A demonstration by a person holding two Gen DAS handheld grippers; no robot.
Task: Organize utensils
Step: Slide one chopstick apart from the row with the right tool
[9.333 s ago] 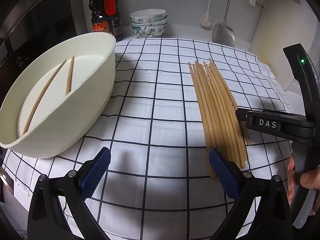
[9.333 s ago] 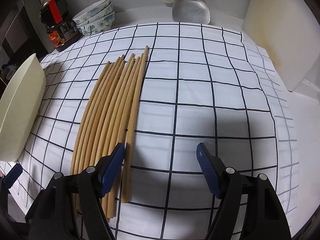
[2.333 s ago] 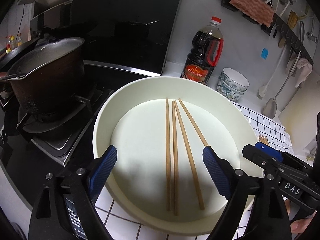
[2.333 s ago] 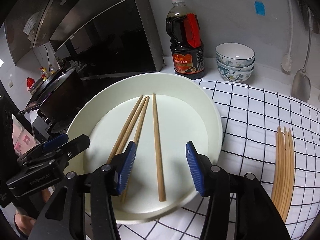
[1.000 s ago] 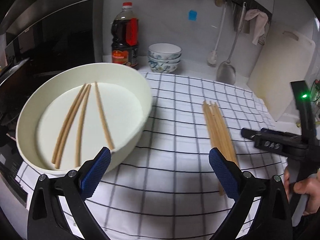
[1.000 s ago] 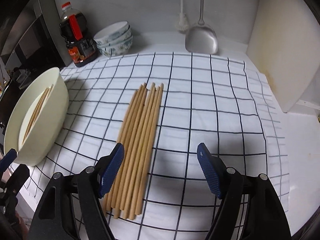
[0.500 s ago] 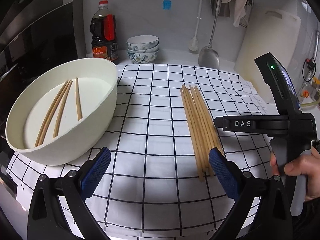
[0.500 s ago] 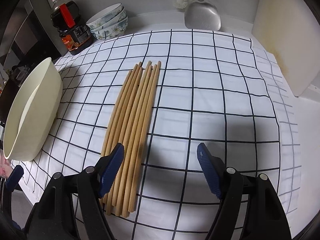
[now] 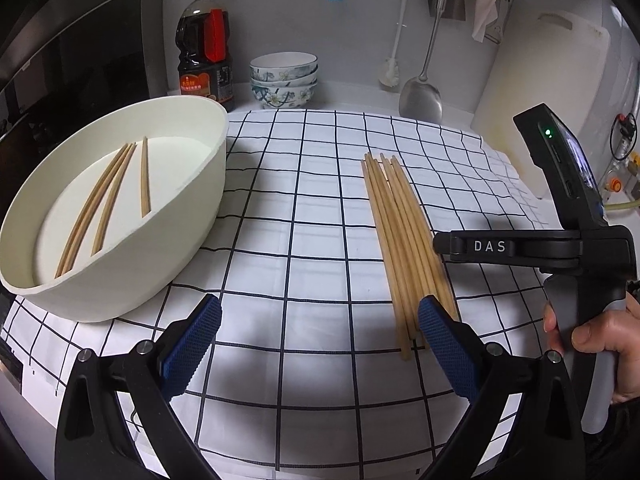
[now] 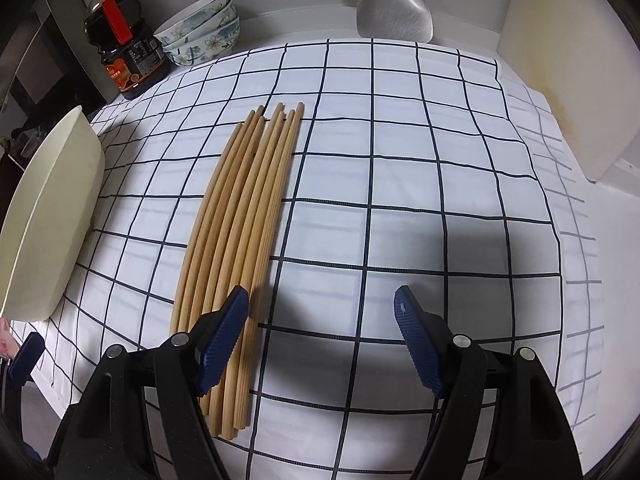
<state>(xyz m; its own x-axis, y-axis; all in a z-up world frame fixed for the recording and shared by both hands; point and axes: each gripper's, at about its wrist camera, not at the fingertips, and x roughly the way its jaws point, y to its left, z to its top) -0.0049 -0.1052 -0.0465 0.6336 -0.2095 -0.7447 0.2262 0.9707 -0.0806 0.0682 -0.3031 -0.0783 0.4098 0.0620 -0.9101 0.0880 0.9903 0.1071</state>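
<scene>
The bundle of wooden chopsticks [image 10: 244,236] is laid on the checked cloth [image 10: 400,200], at ten o'clock from the right gripper [image 10: 320,344]. Both it and the left gripper [image 9: 320,344] are held spread and empty. The sticks are judged light, stiff and prone to rolling; one is best pinched near its close end.

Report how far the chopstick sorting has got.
Done: three chopsticks lie in the white basin. In hand: nothing; the left gripper and right gripper both hang open over the checked cloth, the right one's left jaw above the near end of the chopstick bundle. Left: that whole bundle, about seven or eight sticks, is not yet in the basin.
</scene>
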